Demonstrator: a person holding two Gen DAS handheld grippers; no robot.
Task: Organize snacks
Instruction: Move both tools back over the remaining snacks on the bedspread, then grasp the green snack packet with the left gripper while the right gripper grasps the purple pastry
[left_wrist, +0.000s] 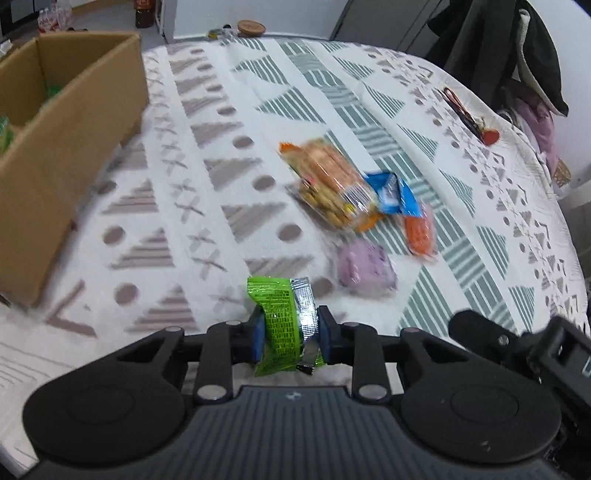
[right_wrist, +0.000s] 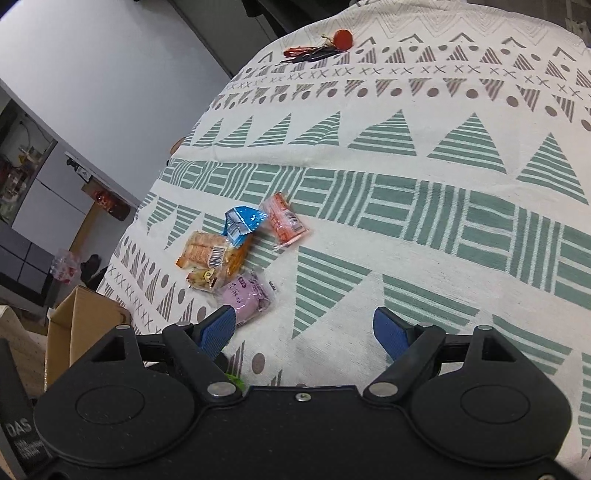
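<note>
- The cardboard box (left_wrist: 70, 122) sits at the far left of the tabletop (left_wrist: 207, 206), open at the top, with something green already showing inside; I take it to be where the snacks are going.
- The left gripper (left_wrist: 290, 332) is clamped on a green snack packet (left_wrist: 279, 325), which stands upright between the blue pads with a silver seam on its right side, lifted clear of the cloth.
- To do this step well, I would swing the packet leftward over the box's near wall, keep the squeeze steady, and release only once it is above the opening.
- The left gripper is held low and roughly level, pointing across the tabletop, with the box off to its left.
- Right of centre, the remaining snacks lie clustered: a biscuit pack (left_wrist: 332, 184), a blue packet (left_wrist: 397, 195), an orange packet (left_wrist: 419, 232) and a purple packet (left_wrist: 365, 269).
- The right gripper (right_wrist: 304, 332) hovers with its fingers spread wide and nothing between them, angled down, the purple packet just beyond its left finger.
</note>
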